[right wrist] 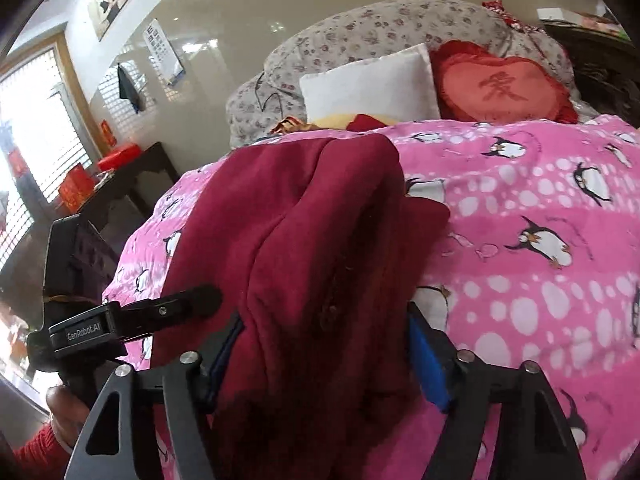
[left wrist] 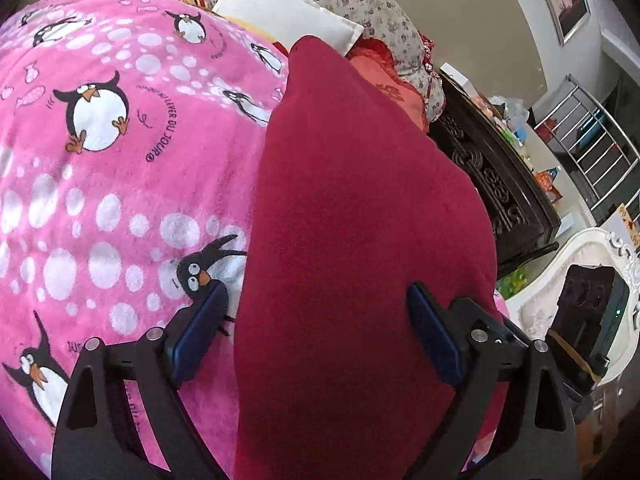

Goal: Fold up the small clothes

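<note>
Through my left wrist camera, my left gripper [left wrist: 316,328] stands with its jaws spread wide, one blue pad over the pink penguin blanket [left wrist: 100,184] and the other over the dark red garment [left wrist: 360,220], which lies in a long band on the bed toward the white pillow [left wrist: 280,12]. I hold nothing here; I judge I keep this hand open above the cloth so it is ready to take the near edge. Through my right wrist camera, the red garment [right wrist: 304,240] is bunched in thick folds and fills the gap between the pads of my right gripper [right wrist: 320,356]. The cloth drapes over the left pad, so I cannot tell whether those jaws actually pinch it. The left gripper's body [right wrist: 120,320] sits just beside the garment's left edge.
</note>
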